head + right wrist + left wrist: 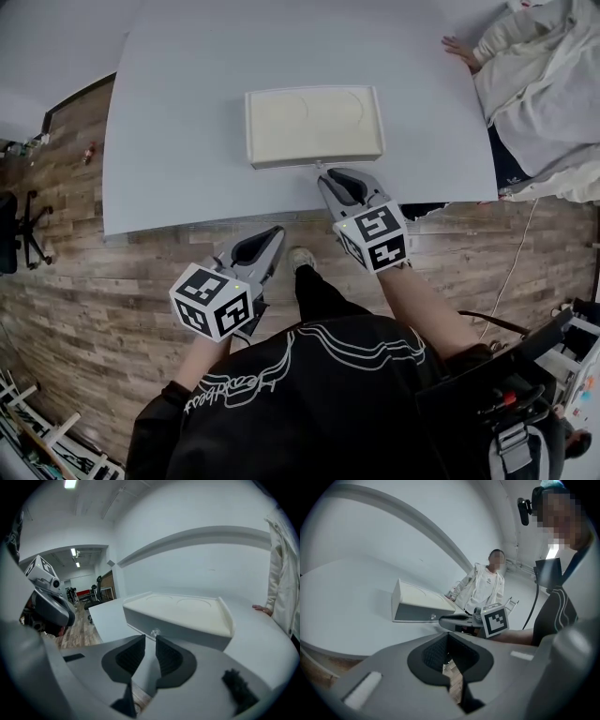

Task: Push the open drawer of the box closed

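A white box (314, 122) lies flat on the pale table (178, 141), its drawer front facing me. The drawer front (178, 632) sits about flush with the box, and a small clear knob (154, 632) sticks out at its middle. My right gripper (325, 176) is just in front of that knob, pointing at it, with a narrow gap between its jaws and nothing in them. My left gripper (278, 232) hangs back off the table's near edge over the floor, with its jaws closed and empty. The left gripper view shows the box (419, 602) and the right gripper (443, 619) at its front.
A person in a white jacket (534, 84) stands at the table's right side with a hand (459, 47) on the top. The table's near edge (187, 225) runs below the box. An office chair (23, 225) stands on the wooden floor at far left.
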Available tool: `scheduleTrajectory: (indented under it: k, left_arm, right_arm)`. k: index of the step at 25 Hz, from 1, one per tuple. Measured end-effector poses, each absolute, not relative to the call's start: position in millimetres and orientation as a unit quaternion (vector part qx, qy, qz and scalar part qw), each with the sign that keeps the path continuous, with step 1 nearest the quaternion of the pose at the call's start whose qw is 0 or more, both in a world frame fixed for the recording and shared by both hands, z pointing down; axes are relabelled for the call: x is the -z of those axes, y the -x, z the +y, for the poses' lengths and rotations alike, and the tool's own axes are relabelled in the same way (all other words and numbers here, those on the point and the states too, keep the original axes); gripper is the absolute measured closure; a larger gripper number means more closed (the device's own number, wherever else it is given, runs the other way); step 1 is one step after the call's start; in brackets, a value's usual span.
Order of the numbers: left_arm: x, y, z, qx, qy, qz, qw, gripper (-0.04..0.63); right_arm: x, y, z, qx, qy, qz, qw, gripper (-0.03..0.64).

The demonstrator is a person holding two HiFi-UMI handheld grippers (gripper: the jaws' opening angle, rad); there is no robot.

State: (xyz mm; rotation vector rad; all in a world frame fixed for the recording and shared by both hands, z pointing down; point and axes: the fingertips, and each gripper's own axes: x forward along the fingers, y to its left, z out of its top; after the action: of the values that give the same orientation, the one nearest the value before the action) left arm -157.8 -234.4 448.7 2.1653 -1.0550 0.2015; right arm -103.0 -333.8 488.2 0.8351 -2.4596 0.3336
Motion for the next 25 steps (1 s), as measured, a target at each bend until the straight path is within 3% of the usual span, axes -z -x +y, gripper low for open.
scheduleTrajectory:
  k: [15, 25]
  left_arm:
    - [-377, 94, -168, -0.062, -0.888, -0.370, 0.267, 0.589]
    - [-348, 63, -133, -0.056, -0.905, -0.352, 0.231, 0.589]
  right_arm:
    - [-384, 47, -213, -0.145, -0.291, -0.940, 0.106, 0.583]
    - [-350, 19, -154, -0.139, -0.287, -0.945, 0.072, 0.606]
